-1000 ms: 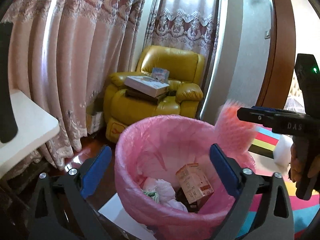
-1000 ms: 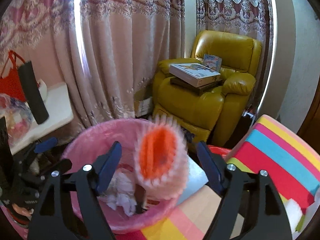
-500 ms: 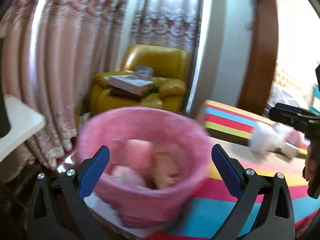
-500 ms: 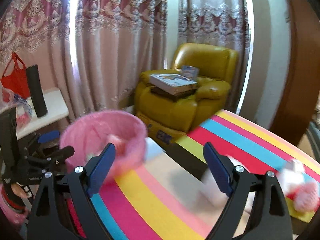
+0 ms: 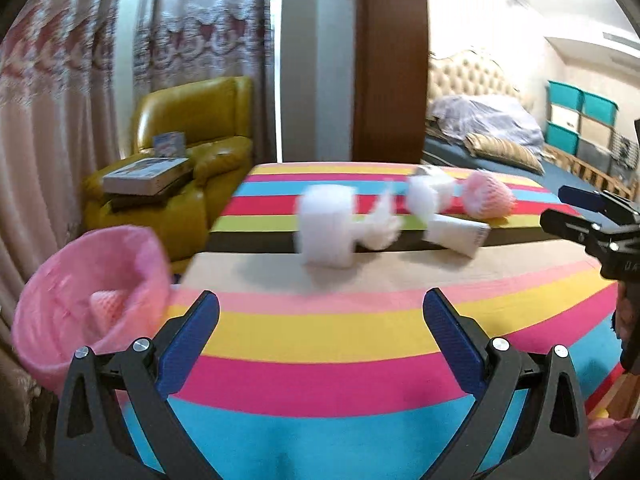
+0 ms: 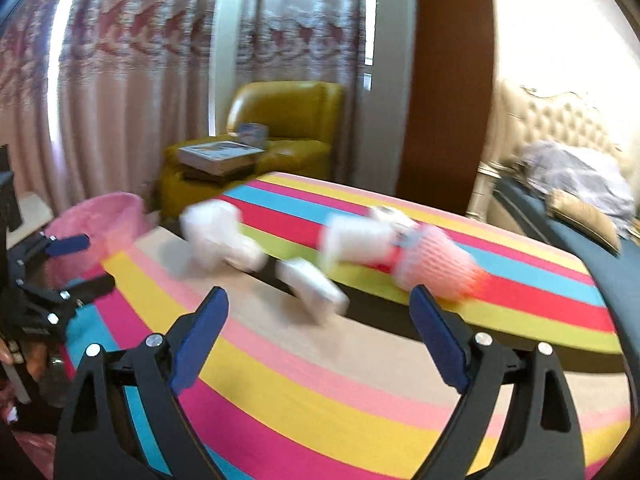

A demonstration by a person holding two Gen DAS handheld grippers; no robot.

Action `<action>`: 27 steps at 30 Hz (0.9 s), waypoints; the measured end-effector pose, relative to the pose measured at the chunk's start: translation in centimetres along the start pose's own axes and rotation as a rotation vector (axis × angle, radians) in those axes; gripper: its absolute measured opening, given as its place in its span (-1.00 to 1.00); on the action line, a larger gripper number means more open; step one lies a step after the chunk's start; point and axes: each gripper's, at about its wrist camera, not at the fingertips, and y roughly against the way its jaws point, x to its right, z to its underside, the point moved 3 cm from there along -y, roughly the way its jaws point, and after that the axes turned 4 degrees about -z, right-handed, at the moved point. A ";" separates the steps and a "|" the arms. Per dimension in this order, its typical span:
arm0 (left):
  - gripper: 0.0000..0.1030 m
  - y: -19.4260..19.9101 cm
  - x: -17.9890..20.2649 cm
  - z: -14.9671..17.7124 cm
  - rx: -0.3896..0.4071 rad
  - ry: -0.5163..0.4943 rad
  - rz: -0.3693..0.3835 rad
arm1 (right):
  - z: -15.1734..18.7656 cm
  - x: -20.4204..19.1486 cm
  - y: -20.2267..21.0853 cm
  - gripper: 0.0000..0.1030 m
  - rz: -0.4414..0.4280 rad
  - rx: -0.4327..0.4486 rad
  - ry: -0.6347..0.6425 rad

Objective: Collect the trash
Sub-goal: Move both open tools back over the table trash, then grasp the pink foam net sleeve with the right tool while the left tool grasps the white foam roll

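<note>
While both wide-apart grippers, left gripper [image 5: 320,334] and opening right gripper [image 6: 319,334], hang empty, blurred white wrappers [image 5: 326,230] lie at twelve o'clock on the rainbow-striped cloth [image 5: 320,376]; the pink-lined bin [image 5: 86,304] sits at nine.

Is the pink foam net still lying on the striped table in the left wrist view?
Yes, the pink foam net lies on the striped table.

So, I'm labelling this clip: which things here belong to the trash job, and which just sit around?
Job:
- pink-lined bin
- white foam wad
- crumpled white paper
- small white carton
- pink foam fruit net

Lying about:
- yellow armchair
- boxes on it
- curtains
- bed
</note>
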 end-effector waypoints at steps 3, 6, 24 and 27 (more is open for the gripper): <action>0.86 -1.1 2.5 -0.5 -0.014 -0.021 0.024 | 1.8 2.9 1.0 0.73 0.039 -0.001 -0.045; 0.86 -2.3 4.5 -1.0 -0.020 -0.017 0.052 | 3.0 5.1 1.2 0.73 0.075 -0.016 -0.075; 0.86 -6.9 8.3 -2.7 -0.073 -0.021 0.023 | -1.0 11.2 -10.5 0.75 0.161 -0.175 -0.013; 0.86 -7.2 7.8 -2.7 -0.089 -0.005 0.009 | -2.1 10.3 -13.3 0.76 0.147 -0.190 0.043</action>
